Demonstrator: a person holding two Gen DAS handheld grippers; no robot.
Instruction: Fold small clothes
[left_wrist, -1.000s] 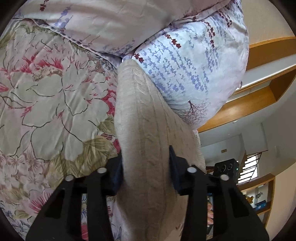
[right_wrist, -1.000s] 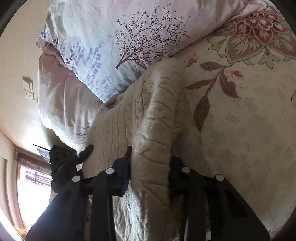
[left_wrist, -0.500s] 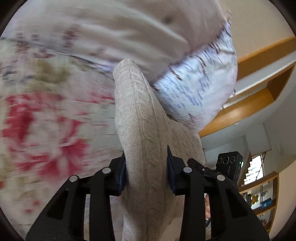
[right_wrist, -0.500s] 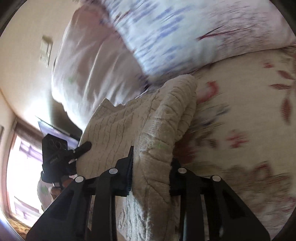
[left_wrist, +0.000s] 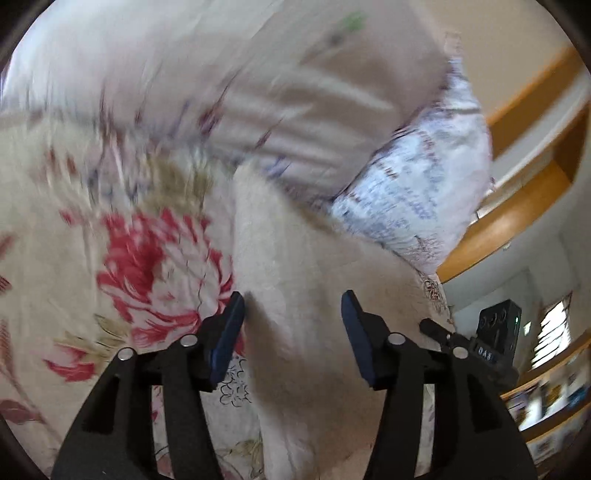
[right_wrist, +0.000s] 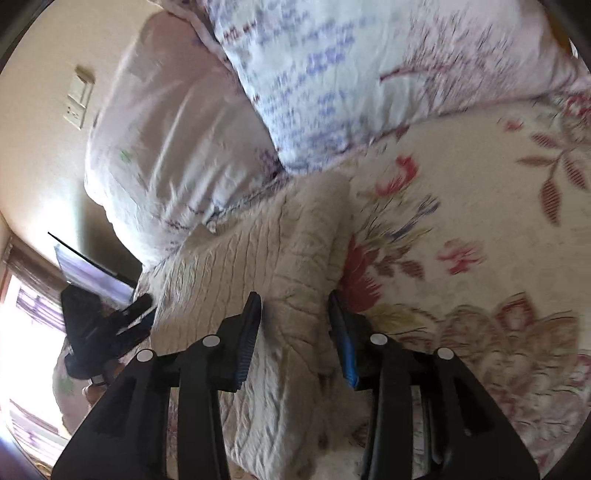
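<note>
wrist views, downward, close, sharing sweater (left_wrist: 295, 280)

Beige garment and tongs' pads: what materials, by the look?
Beige garment: likely a soft, matte wool or acrylic knit; ribbed, cable-like stitch rows show. Pads: blue, ridged faces, probably rubber or soft plastic, on matte black, seemingly hard plastic fingers.

Stacked pillows (right_wrist: 332, 85) wall off the far side; the flowered bedspread (right_wrist: 480, 229) beside the sweater (right_wrist: 258, 258) appears clear.

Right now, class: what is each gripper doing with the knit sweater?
Left gripper: opening, beige knit sweater between its fingers, pads off it.
Right gripper: opening, same sweater fold between its fingers.
</note>
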